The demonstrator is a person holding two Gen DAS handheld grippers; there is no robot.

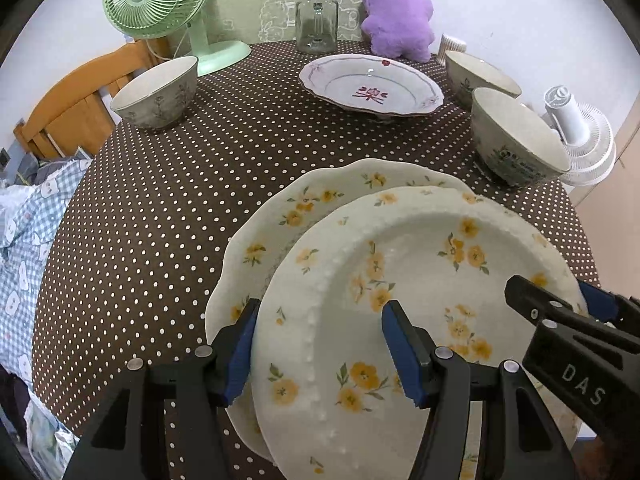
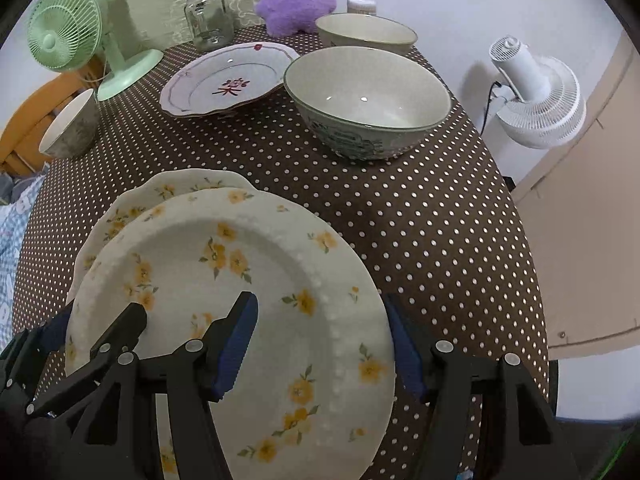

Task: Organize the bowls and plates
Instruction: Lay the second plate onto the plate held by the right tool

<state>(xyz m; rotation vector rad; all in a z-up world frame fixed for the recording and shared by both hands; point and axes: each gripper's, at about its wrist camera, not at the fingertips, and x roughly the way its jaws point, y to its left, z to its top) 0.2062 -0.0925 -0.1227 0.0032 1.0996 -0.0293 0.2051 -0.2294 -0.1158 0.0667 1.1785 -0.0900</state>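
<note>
Two yellow-flowered plates fill the near part of the left wrist view: the top plate sits over a lower plate, shifted right and nearer, on the dotted cloth. The left gripper straddles the top plate's left rim, one pad outside the edge, one over the well; whether they press I cannot tell. The right gripper reaches in at the right rim. Far off stand a red-motif plate and three bowls: left, right, far right.

From the right wrist, the right gripper brackets the plate's right rim in the same way, grip unclear. The big bowl lies well apart.

Risks, as I judge them: a glazed rim may slide from the pads if either side loosens, and an uneven lowering could leave the stack offset or chip an edge.
</note>
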